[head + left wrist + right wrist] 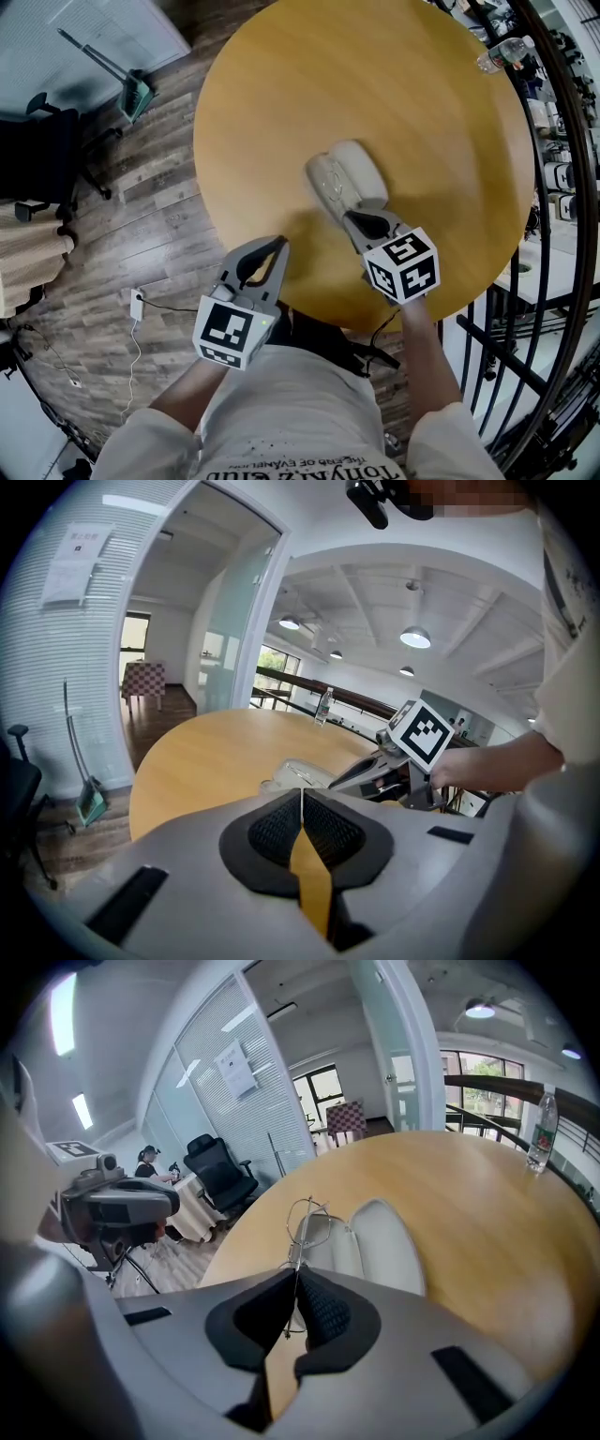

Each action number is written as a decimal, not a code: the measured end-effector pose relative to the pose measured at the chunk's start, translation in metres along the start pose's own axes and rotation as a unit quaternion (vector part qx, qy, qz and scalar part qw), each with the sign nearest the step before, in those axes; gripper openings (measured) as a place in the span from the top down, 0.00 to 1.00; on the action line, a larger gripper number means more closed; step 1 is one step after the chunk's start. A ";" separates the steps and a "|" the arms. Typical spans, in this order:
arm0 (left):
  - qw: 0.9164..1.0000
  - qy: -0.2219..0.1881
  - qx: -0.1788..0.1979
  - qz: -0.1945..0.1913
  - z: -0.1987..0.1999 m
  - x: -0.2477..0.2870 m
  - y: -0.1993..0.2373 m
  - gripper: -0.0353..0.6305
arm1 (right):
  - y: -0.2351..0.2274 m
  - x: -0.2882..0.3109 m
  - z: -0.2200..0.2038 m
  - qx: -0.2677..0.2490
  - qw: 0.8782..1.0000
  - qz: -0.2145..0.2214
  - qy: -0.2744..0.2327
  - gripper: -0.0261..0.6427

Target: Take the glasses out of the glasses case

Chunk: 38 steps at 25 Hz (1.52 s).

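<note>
The right gripper [295,1283] is pinching the glasses [307,1227] by their wire frame between its jaws, lenses poking over the open case [380,1241]; the left gripper [302,799] is sitting closed, empty.

Round wooden table [394,89]: open glasses case [358,173] centre; bottle [502,54], probably water, at edge.

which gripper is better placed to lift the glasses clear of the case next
Right. The right gripper is shut on the wire frame of the glasses, just over the open case. The left gripper is shut on nothing, back at the near edge of the table, apart from the case.
</note>
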<state>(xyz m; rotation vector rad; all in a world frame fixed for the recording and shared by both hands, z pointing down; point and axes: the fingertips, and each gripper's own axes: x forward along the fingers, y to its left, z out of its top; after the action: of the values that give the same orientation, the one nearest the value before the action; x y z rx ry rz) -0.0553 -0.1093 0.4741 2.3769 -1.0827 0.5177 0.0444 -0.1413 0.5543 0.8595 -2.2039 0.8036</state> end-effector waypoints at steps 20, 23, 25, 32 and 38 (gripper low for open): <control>0.998 -0.026 0.055 -0.011 -0.029 -0.040 -0.078 0.90 | 0.065 -0.112 -0.047 0.026 0.991 -0.011 -0.127 0.92; 0.998 -0.024 0.058 -0.015 -0.024 -0.039 -0.086 0.90 | 0.065 -0.126 -0.044 0.028 0.989 -0.016 -0.141 0.92; 0.997 -0.030 0.063 -0.017 -0.017 -0.041 -0.090 0.90 | 0.069 -0.136 -0.041 0.032 0.988 -0.019 -0.152 0.92; 0.996 -0.059 0.065 -0.030 0.032 -0.080 -0.091 0.90 | 0.105 -0.184 0.007 0.030 0.981 -0.040 -0.186 0.92; 0.993 -0.083 0.075 -0.036 0.055 -0.086 -0.111 0.90 | 0.114 -0.215 0.022 0.017 0.974 -0.046 -0.221 0.92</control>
<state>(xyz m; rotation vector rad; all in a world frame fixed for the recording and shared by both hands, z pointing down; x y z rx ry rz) -0.0142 -0.0248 0.3561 2.6195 -1.0557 0.3954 0.0796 -0.0124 0.3496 1.2442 -2.5111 0.6522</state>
